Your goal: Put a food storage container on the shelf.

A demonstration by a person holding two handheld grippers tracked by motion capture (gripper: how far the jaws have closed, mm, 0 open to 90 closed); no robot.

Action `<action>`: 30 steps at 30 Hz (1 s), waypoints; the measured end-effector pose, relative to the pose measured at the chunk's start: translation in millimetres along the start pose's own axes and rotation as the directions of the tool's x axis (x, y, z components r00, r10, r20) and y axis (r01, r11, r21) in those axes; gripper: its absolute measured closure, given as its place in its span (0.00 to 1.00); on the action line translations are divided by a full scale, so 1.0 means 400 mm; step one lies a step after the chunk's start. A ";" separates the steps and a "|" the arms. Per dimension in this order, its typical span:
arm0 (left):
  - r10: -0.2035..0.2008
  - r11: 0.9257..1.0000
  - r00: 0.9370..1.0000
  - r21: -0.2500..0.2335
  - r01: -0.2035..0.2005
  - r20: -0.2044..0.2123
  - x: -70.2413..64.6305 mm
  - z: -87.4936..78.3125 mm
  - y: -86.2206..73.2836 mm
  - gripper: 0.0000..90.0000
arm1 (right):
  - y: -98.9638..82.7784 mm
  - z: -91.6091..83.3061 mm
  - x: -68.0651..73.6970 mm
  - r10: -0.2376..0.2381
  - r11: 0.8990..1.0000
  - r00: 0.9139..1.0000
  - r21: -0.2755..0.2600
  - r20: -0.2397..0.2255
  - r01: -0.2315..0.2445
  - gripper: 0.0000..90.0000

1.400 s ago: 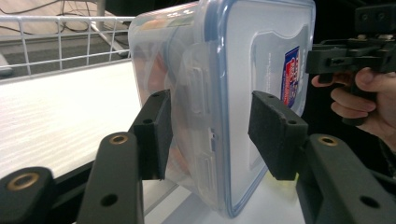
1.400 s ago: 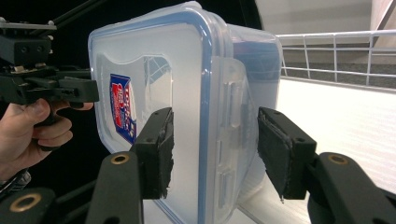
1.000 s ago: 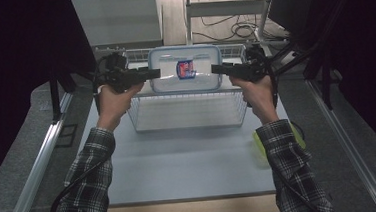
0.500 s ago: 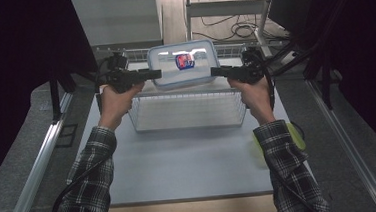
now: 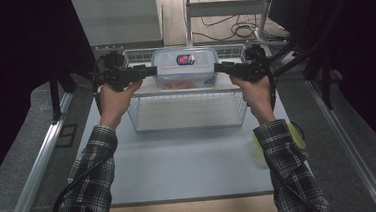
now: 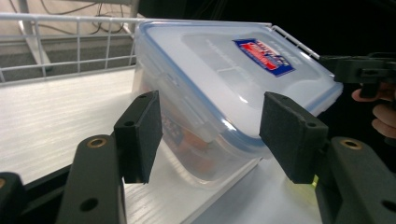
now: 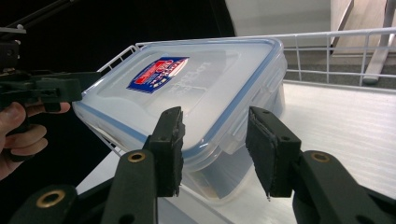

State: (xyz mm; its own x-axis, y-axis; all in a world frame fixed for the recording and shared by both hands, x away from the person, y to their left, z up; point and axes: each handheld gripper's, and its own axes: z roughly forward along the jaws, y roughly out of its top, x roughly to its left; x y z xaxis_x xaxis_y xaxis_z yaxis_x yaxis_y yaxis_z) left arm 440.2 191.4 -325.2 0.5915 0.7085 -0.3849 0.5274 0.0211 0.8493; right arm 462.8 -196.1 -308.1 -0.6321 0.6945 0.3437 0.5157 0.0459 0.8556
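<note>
A clear plastic container (image 5: 186, 68) with a blue-rimmed lid and a red and blue label stands on a white board (image 5: 147, 89) across the wire basket (image 5: 186, 111). My left gripper (image 5: 154, 70) is at its left end and my right gripper (image 5: 216, 67) at its right end. In the left gripper view my left gripper (image 6: 210, 135) straddles the container (image 6: 224, 93); its jaws have just been opening and stand off the walls. In the right gripper view my right gripper (image 7: 212, 149) has just been closing around the lid's edge and side latch (image 7: 233, 130), with a gap still showing.
The basket's wire rail (image 6: 70, 42) runs behind the container. A yellow-green object (image 5: 295, 131) lies at the table's right edge, partly behind the right sleeve. The white table (image 5: 190, 166) extends in front of the basket. Metal rails flank the table.
The container's label now shows slightly farther back in the high view than a second ago. Both hands have stayed at the container's ends.
</note>
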 end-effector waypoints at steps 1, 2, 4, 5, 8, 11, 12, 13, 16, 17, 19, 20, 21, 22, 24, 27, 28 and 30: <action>0.007 1.000 1.000 -0.003 -0.007 0.008 -0.001 -0.005 -0.002 0.43 | -0.001 -0.003 0.001 -0.006 1.000 1.000 -0.005 -0.002 0.006 0.60; 0.012 1.000 1.000 -0.007 -0.012 0.016 -0.003 -0.010 -0.005 0.42 | -0.003 -0.007 0.001 -0.010 1.000 1.000 -0.007 -0.006 0.010 0.59; 0.028 1.000 0.999 -0.014 -0.027 0.029 -0.008 -0.019 -0.014 0.40 | -0.008 -0.015 0.004 -0.022 1.000 1.000 -0.006 -0.012 0.022 0.56; 0.035 0.999 0.999 -0.016 -0.035 0.037 -0.011 -0.024 -0.021 0.38 | -0.011 -0.018 0.006 -0.030 1.000 0.999 -0.006 -0.016 0.030 0.54; 0.059 0.998 0.997 -0.006 -0.059 0.057 -0.018 -0.031 -0.044 0.34 | -0.024 -0.026 0.016 -0.063 0.998 0.998 0.001 -0.016 0.063 0.50; 0.099 0.995 0.993 0.000 -0.099 0.060 -0.026 -0.042 -0.071 0.33 | -0.040 -0.033 0.028 -0.097 0.995 0.995 0.008 -0.017 0.097 0.45; 0.106 0.994 0.993 0.002 -0.107 0.056 -0.029 -0.046 -0.080 0.32 | -0.046 -0.035 0.032 -0.108 0.994 0.994 0.009 -0.020 0.108 0.44; 0.115 0.993 0.992 0.005 -0.116 0.057 -0.032 -0.050 -0.088 0.31 | -0.051 -0.038 0.036 -0.117 0.993 0.993 0.011 -0.021 0.117 0.42; 0.135 0.990 0.989 0.020 -0.136 0.063 -0.042 -0.061 -0.112 0.29 | -0.067 -0.045 0.044 -0.147 0.989 0.989 0.019 -0.018 0.147 0.38; 0.146 0.989 0.987 0.030 -0.148 0.064 -0.047 -0.064 -0.121 0.28 | -0.073 -0.047 0.046 -0.152 0.988 0.988 0.021 -0.018 0.153 0.36; 0.176 0.983 0.983 0.039 -0.179 0.057 -0.058 -0.071 -0.137 0.26 | -0.084 -0.052 0.048 -0.163 0.986 0.986 0.022 -0.021 0.164 0.33; 0.185 0.981 0.981 0.044 -0.187 0.055 -0.064 -0.074 -0.146 0.25 | -0.090 -0.055 0.049 -0.170 0.985 0.985 0.023 -0.021 0.171 0.32; 0.192 0.980 0.980 0.046 -0.194 0.057 -0.070 -0.077 -0.154 0.24 | -0.096 -0.057 0.051 -0.173 0.984 0.985 0.023 -0.023 0.174 0.30; 0.196 0.979 0.979 0.048 -0.199 0.062 -0.077 -0.080 -0.164 0.23 | -0.102 -0.060 0.053 -0.176 0.984 0.984 0.025 -0.026 0.177 0.28; 0.206 0.976 0.976 0.059 -0.210 0.064 -0.087 -0.084 -0.180 0.22 | -0.116 -0.064 0.057 -0.198 0.980 0.980 0.030 -0.029 0.199 0.25; 0.229 0.969 0.972 0.075 -0.233 0.060 -0.100 -0.088 -0.204 0.20 | -0.138 -0.072 0.067 -0.225 0.973 0.974 0.036 -0.026 0.226 0.21; 0.236 0.967 0.970 0.081 -0.240 0.056 -0.105 -0.089 -0.214 0.19 | -0.145 -0.075 0.070 -0.233 0.972 0.972 0.035 -0.031 0.234 0.19; 0.247 0.964 0.968 0.092 -0.251 0.051 -0.112 -0.090 -0.233 0.17 | -0.162 -0.080 0.078 -0.246 0.968 0.969 0.035 -0.033 0.247 0.17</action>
State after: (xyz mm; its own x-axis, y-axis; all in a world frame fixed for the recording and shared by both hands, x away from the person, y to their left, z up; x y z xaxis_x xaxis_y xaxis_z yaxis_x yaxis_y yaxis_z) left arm 342.6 183.1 -374.3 0.7339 0.6546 -0.1815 0.4162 -0.2222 0.8817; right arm 391.2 -200.4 -340.3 -0.7581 0.6380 0.1353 0.3634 0.2409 0.8999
